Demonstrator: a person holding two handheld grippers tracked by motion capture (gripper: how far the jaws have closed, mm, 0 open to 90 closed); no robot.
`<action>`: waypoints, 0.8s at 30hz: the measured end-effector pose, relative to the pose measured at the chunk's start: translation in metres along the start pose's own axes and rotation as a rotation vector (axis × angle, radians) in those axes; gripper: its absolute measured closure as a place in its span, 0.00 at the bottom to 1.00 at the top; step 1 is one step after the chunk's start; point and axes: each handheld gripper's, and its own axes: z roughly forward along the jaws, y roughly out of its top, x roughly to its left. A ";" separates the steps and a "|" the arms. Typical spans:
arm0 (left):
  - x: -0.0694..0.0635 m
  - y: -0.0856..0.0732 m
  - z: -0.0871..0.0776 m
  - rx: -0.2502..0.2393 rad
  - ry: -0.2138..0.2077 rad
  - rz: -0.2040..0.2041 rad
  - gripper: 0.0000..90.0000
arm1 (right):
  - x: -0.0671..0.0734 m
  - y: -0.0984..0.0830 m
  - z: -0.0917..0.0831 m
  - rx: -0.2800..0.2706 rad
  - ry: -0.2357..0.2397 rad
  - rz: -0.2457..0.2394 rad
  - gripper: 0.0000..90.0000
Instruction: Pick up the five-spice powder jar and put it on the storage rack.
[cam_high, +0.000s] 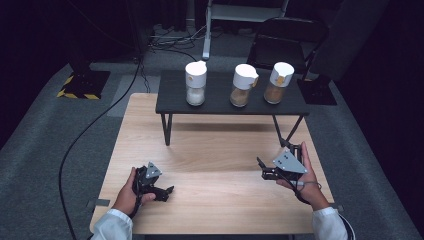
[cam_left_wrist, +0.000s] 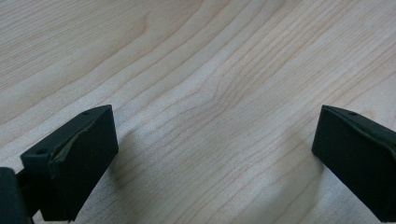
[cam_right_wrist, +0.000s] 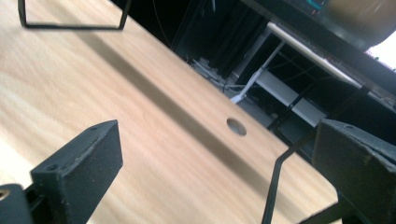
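Note:
Three white-lidded jars stand in a row on a low black riser (cam_high: 220, 102) at the far side of the wooden table (cam_high: 215, 150): the left jar (cam_high: 195, 85) holds white powder, the middle jar (cam_high: 243, 87) and the right jar (cam_high: 278, 84) hold brownish powder. My left gripper (cam_high: 169, 191) rests low near the table's front left, pointing right. In the left gripper view it (cam_left_wrist: 215, 158) is open over bare wood. My right gripper (cam_high: 260, 168) is held at the front right, pointing left. In the right gripper view it (cam_right_wrist: 215, 163) is open and holds nothing.
The riser's thin black legs (cam_right_wrist: 275, 186) stand on the table close to my right gripper, near a round hole (cam_right_wrist: 236, 126) in the tabletop. Behind the table are a black folding chair (cam_high: 287, 37) and a white stand (cam_high: 206, 40). A cable (cam_high: 85, 135) runs over the grey floor at left.

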 end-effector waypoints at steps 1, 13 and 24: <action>0.000 0.000 0.000 0.000 0.000 -0.001 0.00 | 0.001 -0.002 0.000 0.009 0.004 0.001 0.02; 0.000 0.000 0.000 0.000 0.000 -0.002 0.00 | 0.008 -0.027 0.002 0.124 0.016 -0.002 0.02; 0.000 0.000 0.000 0.000 0.000 0.000 0.00 | 0.009 -0.042 0.003 0.191 0.026 0.019 0.02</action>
